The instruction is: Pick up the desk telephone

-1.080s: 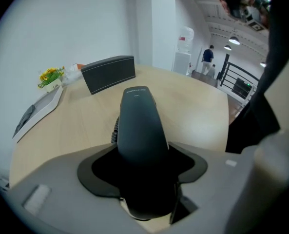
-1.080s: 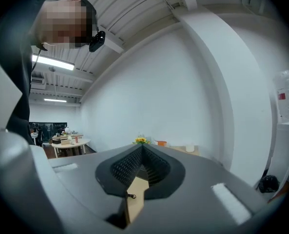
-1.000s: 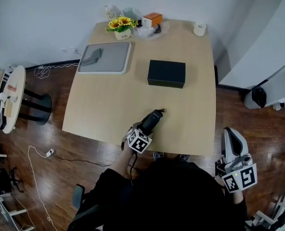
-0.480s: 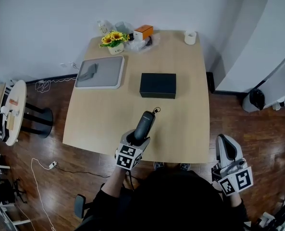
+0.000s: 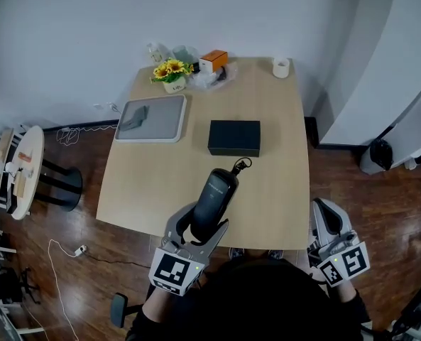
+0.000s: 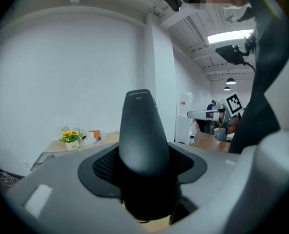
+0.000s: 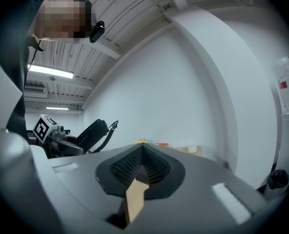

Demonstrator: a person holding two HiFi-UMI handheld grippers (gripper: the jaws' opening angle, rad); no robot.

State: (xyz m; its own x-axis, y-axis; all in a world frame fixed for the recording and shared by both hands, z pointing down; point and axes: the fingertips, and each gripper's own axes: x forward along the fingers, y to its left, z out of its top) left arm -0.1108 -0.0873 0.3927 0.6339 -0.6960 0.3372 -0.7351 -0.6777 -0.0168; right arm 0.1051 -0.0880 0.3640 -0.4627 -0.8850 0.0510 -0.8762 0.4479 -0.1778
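Your left claw (image 5: 204, 227) is clenched around the lower end of the black telephone handset (image 5: 214, 196), a smooth, rounded plastic piece. You hold it in the air above the near edge of the desk (image 5: 281, 169), and its coiled cord (image 5: 241, 165) curls from the far end. In the left gripper view the handset (image 6: 140, 135) fills the gap between the jaws and points slightly up.

Your right claw (image 5: 328, 220) sits off the near right corner of the desk, pressed together with nothing in it.

On the pale wood desk, the grey rounded tray (image 5: 164, 112) contains one crumpled dark grey item (image 5: 132, 118). A small white pot (image 5: 173, 86) holds sunflowers (image 5: 170, 69). Near it stand an orange box (image 5: 214, 59) and a white cup (image 5: 281, 67). A matte black rectangular box (image 5: 234, 138) lies mid-desk.
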